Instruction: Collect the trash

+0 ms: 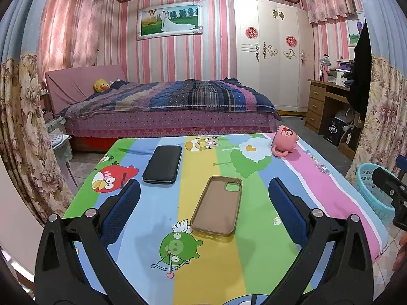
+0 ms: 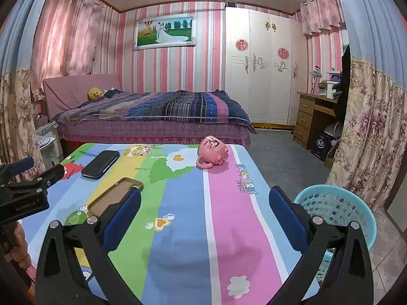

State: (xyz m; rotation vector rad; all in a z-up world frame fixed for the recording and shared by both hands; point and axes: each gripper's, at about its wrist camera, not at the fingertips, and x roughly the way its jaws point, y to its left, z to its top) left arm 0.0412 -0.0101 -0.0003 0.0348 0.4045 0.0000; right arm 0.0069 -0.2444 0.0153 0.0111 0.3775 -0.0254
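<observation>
Hovering over the cartoon-print cloth worktop point(image 1: 318, 178), left gripper point(image 1: 203, 193) and right gripper point(image 2: 204, 199) both spread wide, empty. Translucent brown phone case point(image 1: 216, 206) between left fingers; black phone point(image 1: 162, 164), tipped pink mug point(image 2: 213, 152) beyond. Turquoise plastic basket point(image 2: 338, 208) beside worktop's right edge.

A table point(image 1: 318, 190) is being shown filling the lower half of both views. On it, a phone case point(image 1: 216, 206) is lying at the frame centre of the left wrist view, with a phone point(image 1: 162, 164) up and to the left of it. A mug point(image 1: 283, 142) is lying on its side at the table's upper right. A basket point(image 2: 338, 211) is being seen beside the table's right edge, at lower right. A bed point(image 1: 165, 106) is standing behind the table.
</observation>
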